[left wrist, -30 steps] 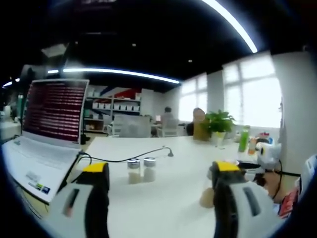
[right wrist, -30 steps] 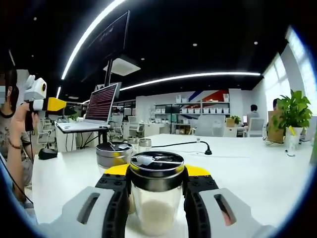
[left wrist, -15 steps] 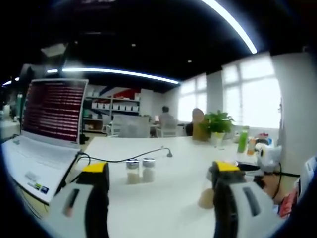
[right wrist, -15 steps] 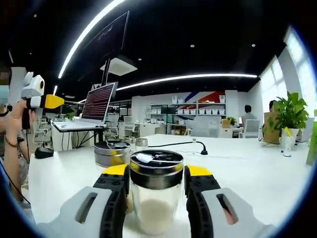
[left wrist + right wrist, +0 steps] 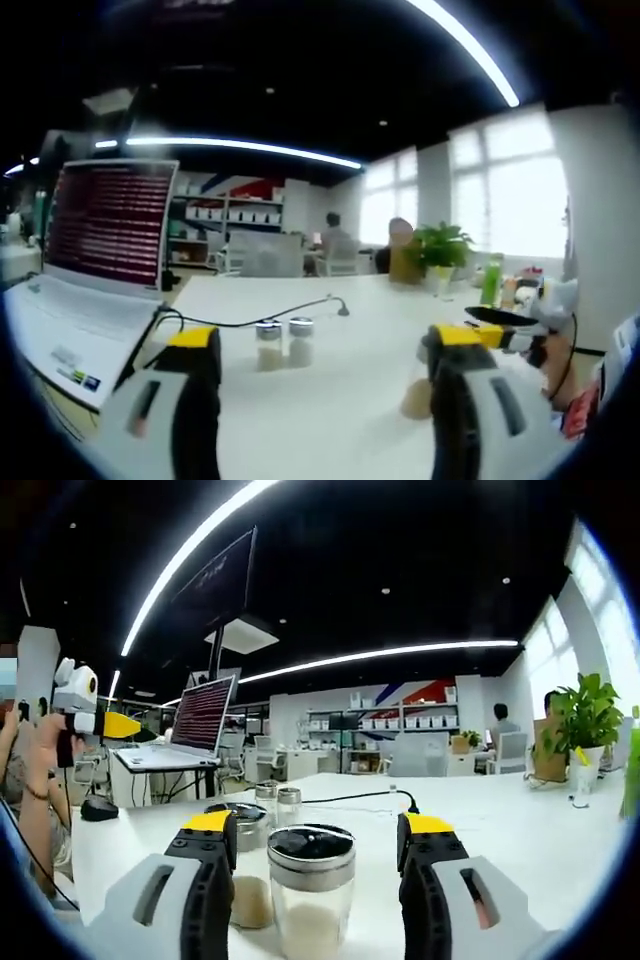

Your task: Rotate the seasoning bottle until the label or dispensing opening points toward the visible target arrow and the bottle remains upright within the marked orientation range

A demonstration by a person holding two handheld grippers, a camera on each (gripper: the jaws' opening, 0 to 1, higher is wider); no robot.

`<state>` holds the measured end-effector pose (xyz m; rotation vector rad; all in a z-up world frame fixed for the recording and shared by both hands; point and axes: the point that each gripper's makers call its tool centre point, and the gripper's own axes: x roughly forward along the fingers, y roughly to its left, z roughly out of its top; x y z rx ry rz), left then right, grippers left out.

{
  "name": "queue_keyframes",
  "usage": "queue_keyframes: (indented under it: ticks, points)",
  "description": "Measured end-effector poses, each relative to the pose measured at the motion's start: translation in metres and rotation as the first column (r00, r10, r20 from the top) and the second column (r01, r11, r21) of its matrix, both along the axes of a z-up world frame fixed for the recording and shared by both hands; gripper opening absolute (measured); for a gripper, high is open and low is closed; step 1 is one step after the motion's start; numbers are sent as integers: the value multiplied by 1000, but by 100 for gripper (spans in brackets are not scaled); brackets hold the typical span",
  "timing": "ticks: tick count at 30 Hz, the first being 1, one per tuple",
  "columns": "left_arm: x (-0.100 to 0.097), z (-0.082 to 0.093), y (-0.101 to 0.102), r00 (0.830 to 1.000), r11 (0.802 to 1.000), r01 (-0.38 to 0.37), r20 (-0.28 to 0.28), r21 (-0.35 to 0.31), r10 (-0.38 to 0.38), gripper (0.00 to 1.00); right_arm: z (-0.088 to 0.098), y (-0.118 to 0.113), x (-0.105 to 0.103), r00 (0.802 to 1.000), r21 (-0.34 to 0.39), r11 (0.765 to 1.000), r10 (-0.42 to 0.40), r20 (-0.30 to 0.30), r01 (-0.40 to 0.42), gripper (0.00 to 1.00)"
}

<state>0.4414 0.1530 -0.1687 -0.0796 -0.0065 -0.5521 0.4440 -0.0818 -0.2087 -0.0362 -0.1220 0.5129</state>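
Seasoning bottle (image 5: 311, 892) stands upright on the white table (image 5: 520, 840) between our right hand-held gripper (image 5: 312, 832)'s parted jaws, untouched, so closing off-centre could tip it into the neighbouring jar (image 5: 243, 880), while our left hand-held gripper (image 5: 325, 345) hangs apart.

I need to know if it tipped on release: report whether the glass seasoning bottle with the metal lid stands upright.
Upright. The glass seasoning bottle with the metal lid stands on the white table, lid level on top, between the open right gripper's jaws, apart from both.
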Motion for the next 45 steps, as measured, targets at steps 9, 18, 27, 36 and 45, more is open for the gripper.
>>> queue_keyframes:
  ticks: [9,18,27,36,45]
  points:
    - [3,-2,5,1000,1000,-10,-8,-6,10,90,28,5,-13,991,-41,991,132,15,-131,72]
    - [1,-1,4,1000,1000,-6,-5,-5,6,90,51,-18,-3,988,-114,982,155,6,-153,71]
    - [3,-2,7,1000,1000,-19,-10,-7,19,90,53,-25,7,932,-94,929,362,22,-359,69]
    - [5,-4,3,1000,1000,-12,-15,5,12,90,14,-19,21,795,-70,793,598,-97,-605,70]
    - [6,-3,6,1000,1000,-22,-12,4,22,90,-13,-12,19,646,-23,649,752,-129,-761,69]
